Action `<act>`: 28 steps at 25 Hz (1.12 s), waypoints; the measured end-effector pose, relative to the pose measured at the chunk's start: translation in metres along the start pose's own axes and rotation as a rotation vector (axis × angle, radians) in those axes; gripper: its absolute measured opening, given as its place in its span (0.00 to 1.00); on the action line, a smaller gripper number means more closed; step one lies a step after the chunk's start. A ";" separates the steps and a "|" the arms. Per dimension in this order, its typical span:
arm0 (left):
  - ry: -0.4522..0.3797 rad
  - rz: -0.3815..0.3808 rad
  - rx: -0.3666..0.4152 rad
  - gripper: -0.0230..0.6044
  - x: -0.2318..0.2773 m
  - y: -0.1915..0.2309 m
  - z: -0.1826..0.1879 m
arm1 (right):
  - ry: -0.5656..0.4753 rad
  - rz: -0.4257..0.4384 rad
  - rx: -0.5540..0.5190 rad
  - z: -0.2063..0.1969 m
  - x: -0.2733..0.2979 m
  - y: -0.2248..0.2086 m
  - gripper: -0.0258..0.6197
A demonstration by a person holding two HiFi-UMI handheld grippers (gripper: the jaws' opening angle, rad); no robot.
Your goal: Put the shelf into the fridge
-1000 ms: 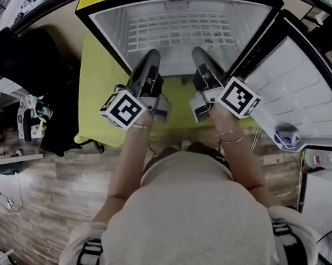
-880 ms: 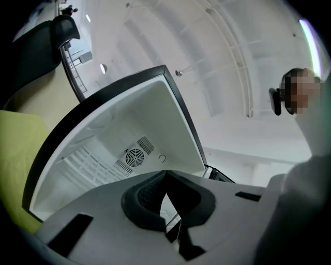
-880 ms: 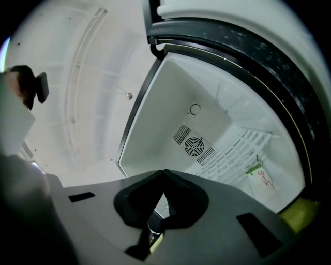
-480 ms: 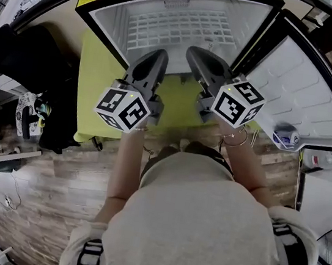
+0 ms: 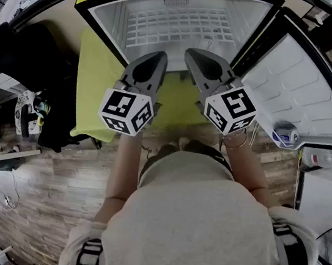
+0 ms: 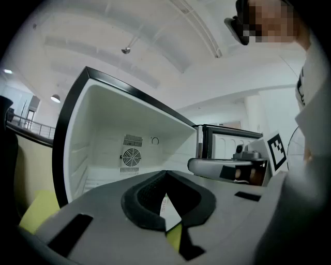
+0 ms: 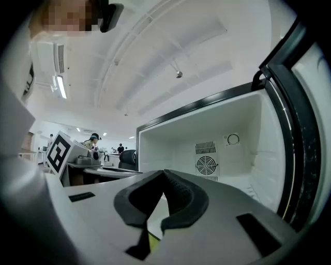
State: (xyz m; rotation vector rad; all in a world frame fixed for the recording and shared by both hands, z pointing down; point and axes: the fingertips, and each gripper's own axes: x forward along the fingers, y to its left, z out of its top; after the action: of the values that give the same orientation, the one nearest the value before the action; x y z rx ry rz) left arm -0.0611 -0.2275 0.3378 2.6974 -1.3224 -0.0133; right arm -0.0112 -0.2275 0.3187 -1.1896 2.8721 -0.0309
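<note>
**At the fridge mouth: shelf inside, both grippers shut and empty**

Item: fridge (image 5: 104, 11), door (image 5: 296, 86) swung wide to the right. It stands on a yellow-green mat (image 5: 95, 87).

Task thing: wire shelf (image 5: 182, 26). It lies inside the fridge, spanning the cavity from the left wall to the right wall, toward the back. Whether it sits square on the side rails cannot be told.

Left gripper (image 6: 164, 175): jaws closed tip to tip, nothing between the pads. It hangs just before the front edge of the fridge, clear of the shelf.

Right gripper (image 7: 164, 173): jaws likewise closed on nothing. It is level with the left one, near the hinge side of the opening, and touches neither fridge nor shelf.

Step in hand, by judgement: the placing looks done or nearly so, as neither tool is on the shelf.

Next move, by judgement: check that the shelf is seated level. If it is not, open a jaw pair on the front wire and nudge it home; otherwise shut the door.
</note>
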 end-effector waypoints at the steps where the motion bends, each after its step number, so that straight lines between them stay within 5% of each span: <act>1: 0.011 0.011 0.022 0.05 -0.001 0.000 -0.001 | 0.004 -0.006 -0.017 -0.001 -0.001 0.000 0.05; 5: 0.052 0.033 0.098 0.05 -0.003 -0.003 -0.009 | 0.036 -0.025 -0.132 -0.005 -0.005 0.004 0.05; 14: 0.096 0.025 0.096 0.05 -0.010 -0.010 -0.030 | 0.101 -0.045 -0.283 -0.015 -0.015 0.011 0.05; 22: 0.162 0.044 0.166 0.05 -0.010 -0.013 -0.045 | 0.122 -0.066 -0.261 -0.030 -0.021 0.010 0.05; 28: 0.193 0.018 0.143 0.05 -0.009 -0.021 -0.057 | 0.141 -0.083 -0.216 -0.042 -0.023 0.007 0.05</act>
State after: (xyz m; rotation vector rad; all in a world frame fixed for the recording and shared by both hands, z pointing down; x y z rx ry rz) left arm -0.0464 -0.2009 0.3907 2.7187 -1.3354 0.3471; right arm -0.0014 -0.2059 0.3609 -1.3955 3.0085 0.2068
